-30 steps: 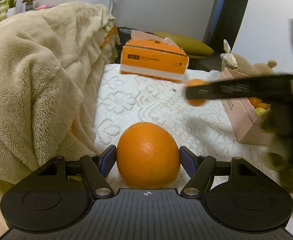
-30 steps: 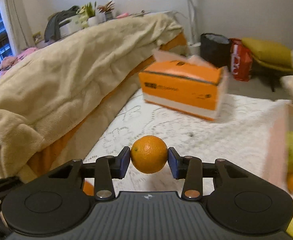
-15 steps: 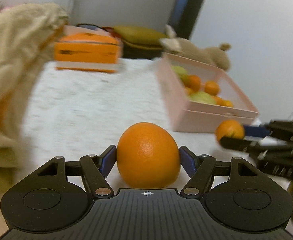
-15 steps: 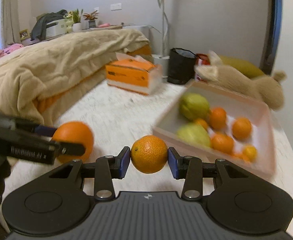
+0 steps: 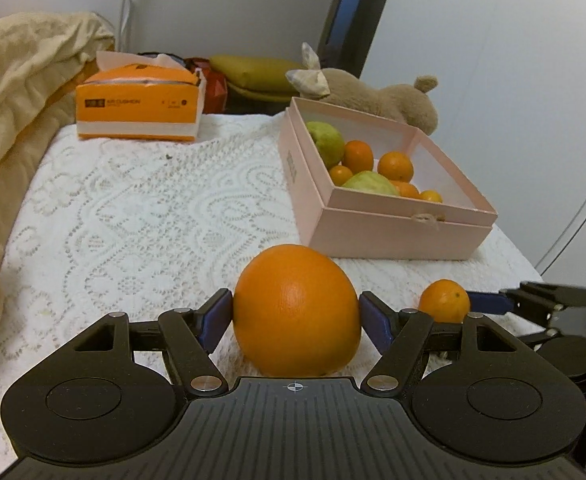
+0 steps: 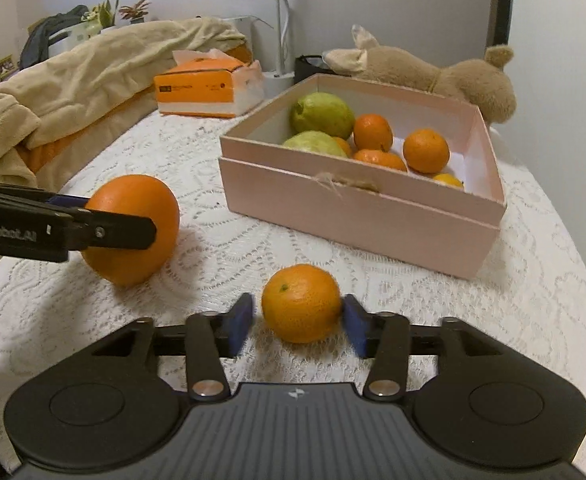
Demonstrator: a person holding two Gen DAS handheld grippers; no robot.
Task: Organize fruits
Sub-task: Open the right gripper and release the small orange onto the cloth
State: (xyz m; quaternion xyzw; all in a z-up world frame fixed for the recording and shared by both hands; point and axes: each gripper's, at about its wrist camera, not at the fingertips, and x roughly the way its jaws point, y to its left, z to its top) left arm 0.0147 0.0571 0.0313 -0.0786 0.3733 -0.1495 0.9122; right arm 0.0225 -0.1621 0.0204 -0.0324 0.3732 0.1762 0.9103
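Left wrist view puts the big round orange (image 5: 297, 310) dead centre, my left gripper (image 5: 296, 318) clenched on it with both blue pads (image 5: 217, 316) pressed against its sides. Its underside looks to be resting on the white lace cloth (image 5: 153, 216), though the gripper body hides the contact line, so I can't say whether it bears weight or hangs just above. I judge I'm holding it low and in front of the pale pink cardboard box (image 5: 393, 232) so that a short lift carries it over the near wall.

The small mandarin (image 6: 301, 303) sits between the right gripper's (image 6: 298, 322) pads in the right wrist view. There's a sliver of gap on the left side, and both pads are motion-blurred, so I read that gripper as let go or only just touching on the right; the fruit appears to sit on the cloth. From the left wrist it shows beside the orange, close to the box's front.

Inside the box I count two green guavas (image 6: 323, 115) and several mandarins; the near wall cuts off the lower ones, so the free space on the floor is hard to judge. Behind it lies a brown plush animal (image 6: 445, 76), its lower half hidden by the box. Farther off are an orange tissue box (image 5: 139, 108) and a beige fleece blanket (image 5: 21, 92).
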